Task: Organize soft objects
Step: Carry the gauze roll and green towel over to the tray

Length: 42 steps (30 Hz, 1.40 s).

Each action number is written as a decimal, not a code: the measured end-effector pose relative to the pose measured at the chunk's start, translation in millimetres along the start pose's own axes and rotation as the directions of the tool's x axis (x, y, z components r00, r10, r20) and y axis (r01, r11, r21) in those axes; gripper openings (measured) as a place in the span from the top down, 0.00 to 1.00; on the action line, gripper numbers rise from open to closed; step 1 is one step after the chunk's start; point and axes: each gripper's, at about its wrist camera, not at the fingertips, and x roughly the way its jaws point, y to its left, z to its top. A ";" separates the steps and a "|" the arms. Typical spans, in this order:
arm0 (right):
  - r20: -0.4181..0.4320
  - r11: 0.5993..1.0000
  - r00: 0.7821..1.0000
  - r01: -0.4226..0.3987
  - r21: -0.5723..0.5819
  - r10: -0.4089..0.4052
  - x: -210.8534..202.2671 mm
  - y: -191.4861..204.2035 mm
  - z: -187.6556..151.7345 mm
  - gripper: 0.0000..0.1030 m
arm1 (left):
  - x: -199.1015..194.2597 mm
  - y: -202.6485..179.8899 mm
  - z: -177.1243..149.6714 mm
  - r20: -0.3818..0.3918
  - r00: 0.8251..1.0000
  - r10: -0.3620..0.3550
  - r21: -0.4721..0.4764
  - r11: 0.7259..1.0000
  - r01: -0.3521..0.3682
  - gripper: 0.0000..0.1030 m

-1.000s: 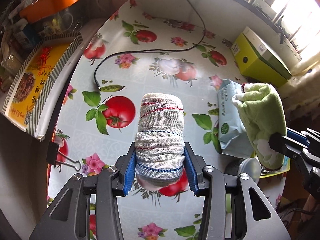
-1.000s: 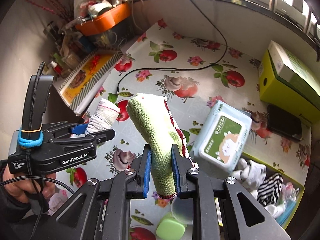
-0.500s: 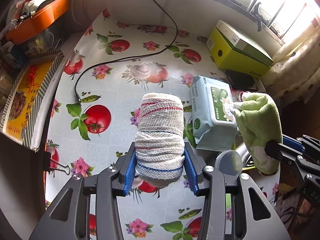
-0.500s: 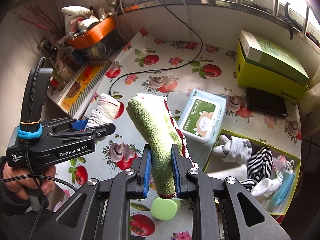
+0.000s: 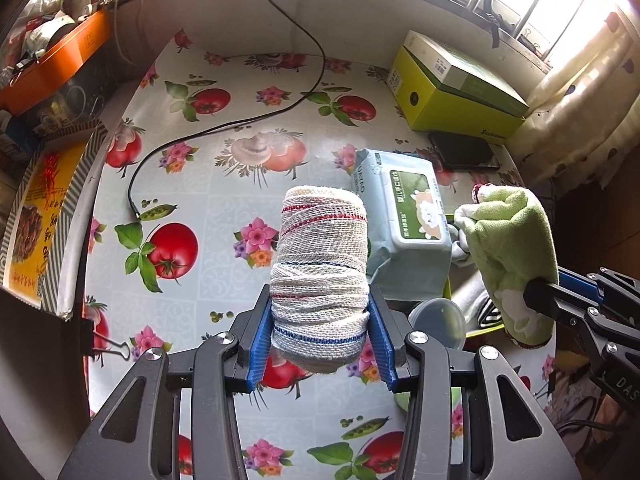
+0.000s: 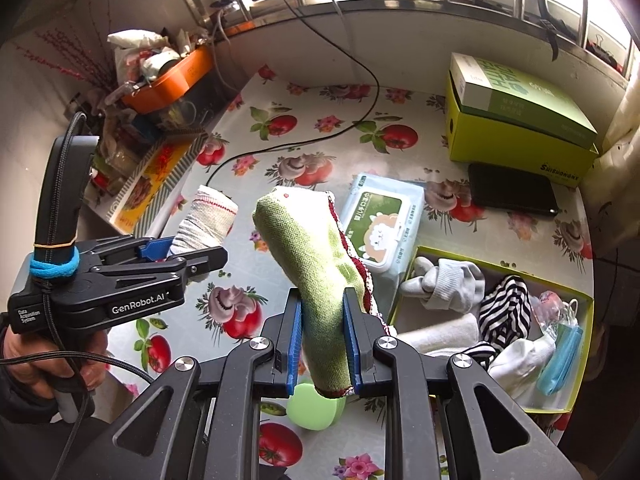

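Towel (image 6: pixel 316 280) between hand-held gripper (image 6: pixel 322 344) pads

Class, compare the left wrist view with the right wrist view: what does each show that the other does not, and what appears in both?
Only the left wrist view shows the binder clip at the table edge and the grey lid.

Only the right wrist view shows inside the green tray: white socks, a striped sock, a blue mask. It also shows the hand holding the left gripper.

Both show the gauze roll, green cloth, wipes pack, yellow-green box, black cable and orange tray.
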 end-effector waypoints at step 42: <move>0.046 0.951 0.991 0.109 0.291 -0.128 -40.9 -121.3 -54.9 0.82 | 20.5 -135.0 22.6 -0.075 0.991 -0.111 0.261 0.957 0.127 0.57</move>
